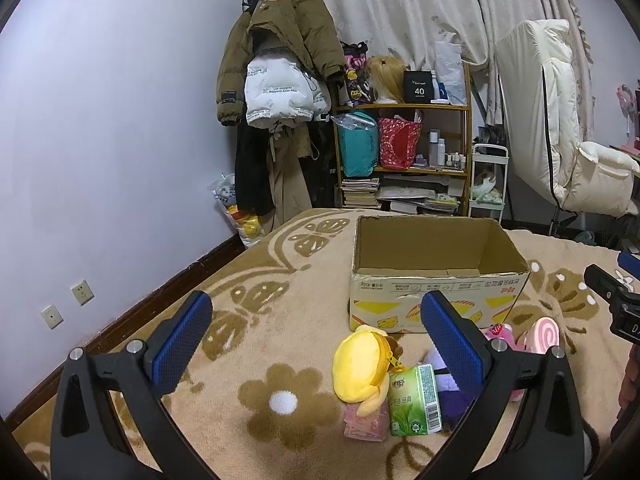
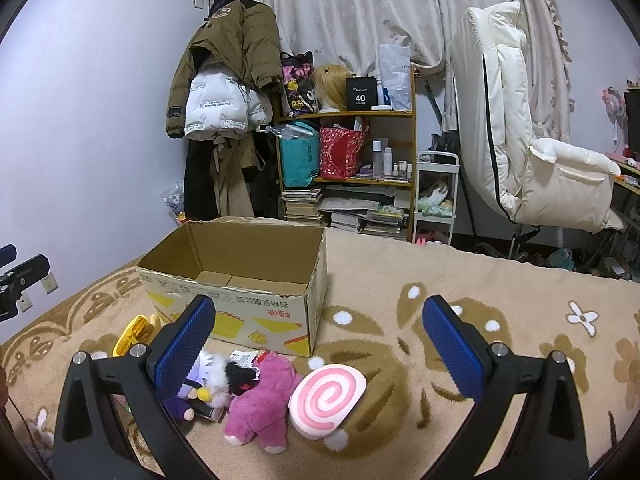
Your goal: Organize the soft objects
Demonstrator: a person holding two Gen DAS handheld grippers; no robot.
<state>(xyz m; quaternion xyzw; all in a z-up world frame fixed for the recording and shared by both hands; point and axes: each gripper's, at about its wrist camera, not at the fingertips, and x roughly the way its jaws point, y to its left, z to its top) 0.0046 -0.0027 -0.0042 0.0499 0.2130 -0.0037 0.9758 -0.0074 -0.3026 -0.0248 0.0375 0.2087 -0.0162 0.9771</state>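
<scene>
Left gripper (image 1: 316,336) wide, empty; right gripper (image 2: 320,340) wide, empty. Toys heaped on blanket (image 2: 440,280) just before empty box (image 2: 240,256). Likely light, squashy, non-fragile; best pinched mid-body. Counted: one yellow plush (image 1: 360,364), one pink plush (image 2: 260,404), one swirl cushion (image 2: 326,396), one purple doll (image 2: 208,384), one tissue pack (image 1: 416,400)

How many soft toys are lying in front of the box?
4: a yellow plush at the left, a purple-and-white plush beside it, a pink plush next, and a pink swirl cushion at the right. More may hide underneath. The cardboard box looks empty.
</scene>
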